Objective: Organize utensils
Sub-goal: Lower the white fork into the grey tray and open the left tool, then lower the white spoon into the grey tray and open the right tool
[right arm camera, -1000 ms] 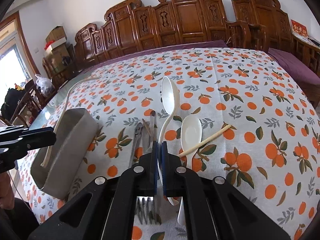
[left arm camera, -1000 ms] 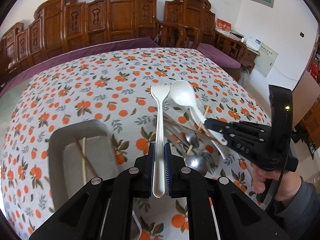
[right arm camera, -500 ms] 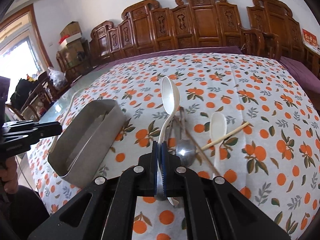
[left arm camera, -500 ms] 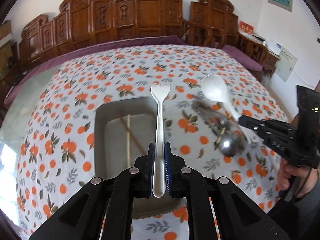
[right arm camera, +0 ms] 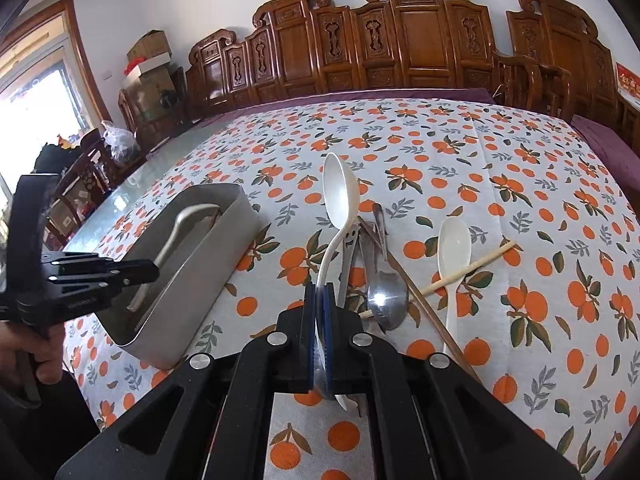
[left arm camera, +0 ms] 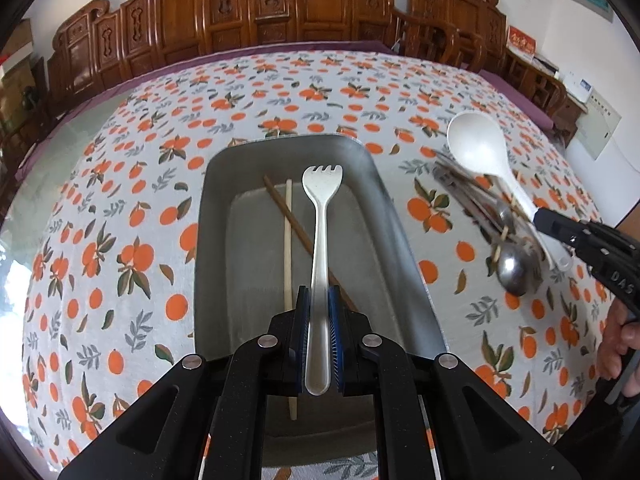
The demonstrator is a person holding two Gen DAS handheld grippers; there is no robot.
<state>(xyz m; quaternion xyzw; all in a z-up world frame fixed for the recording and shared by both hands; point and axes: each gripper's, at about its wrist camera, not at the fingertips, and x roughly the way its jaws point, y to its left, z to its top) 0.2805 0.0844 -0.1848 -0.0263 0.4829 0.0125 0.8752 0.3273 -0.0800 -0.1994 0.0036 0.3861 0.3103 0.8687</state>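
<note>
Orange-print table (left arm camera: 120, 216): I had my left gripper (left arm camera: 318, 320) jaws clamped on the white fork (left arm camera: 320, 216), lengthwise directly above the metal tray (left arm camera: 384, 200); right gripper (right arm camera: 320, 320) gripped the white spoon (right arm camera: 339, 196) beside it.

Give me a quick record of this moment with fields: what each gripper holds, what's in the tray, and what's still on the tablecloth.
left gripper: shut on the white fork, held over the tray
right gripper: shut on the white spoon, above the utensil pile
tray: metal, holds two chopsticks, one pale and one dark, crossed
on tablecloth: second white spoon, metal spoon, loose chopsticks, other metal utensils I can't identify
task status: fork not yet released into tray
</note>
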